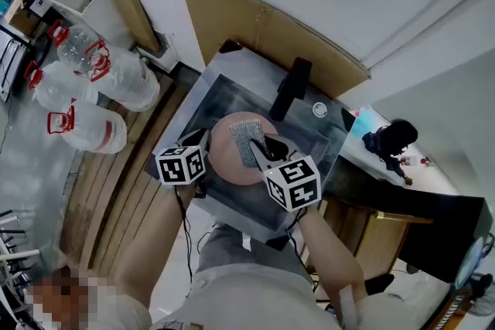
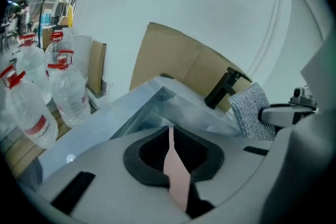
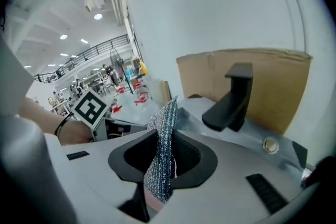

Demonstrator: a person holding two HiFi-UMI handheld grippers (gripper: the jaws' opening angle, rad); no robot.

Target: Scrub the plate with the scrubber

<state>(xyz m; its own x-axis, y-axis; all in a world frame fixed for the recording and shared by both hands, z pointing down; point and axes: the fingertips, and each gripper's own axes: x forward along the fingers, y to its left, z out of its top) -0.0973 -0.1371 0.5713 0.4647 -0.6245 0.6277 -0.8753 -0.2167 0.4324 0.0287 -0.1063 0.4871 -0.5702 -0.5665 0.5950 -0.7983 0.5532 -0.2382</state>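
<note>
A round pink plate point(image 1: 229, 163) is held over the steel sink point(image 1: 312, 137). My left gripper point(image 1: 203, 143) is shut on the plate's left rim. In the left gripper view the plate point(image 2: 177, 184) shows edge-on, pinched between the jaws of that gripper point(image 2: 174, 159). A silver-grey mesh scrubber point(image 1: 247, 140) lies against the plate's face, and my right gripper point(image 1: 267, 149) is shut on it. In the right gripper view the scrubber point(image 3: 163, 152) stands upright between the jaws of that gripper point(image 3: 159, 178). It also shows in the left gripper view as a scrubber point(image 2: 253, 113) at the right.
A black faucet point(image 1: 290, 87) stands at the sink's far side, with a brown cardboard sheet point(image 1: 255, 25) leaning on the wall behind it. Several large water bottles point(image 1: 93, 93) with red handles lie on the wooden counter to the left. A drain button point(image 3: 271, 146) sits near the faucet.
</note>
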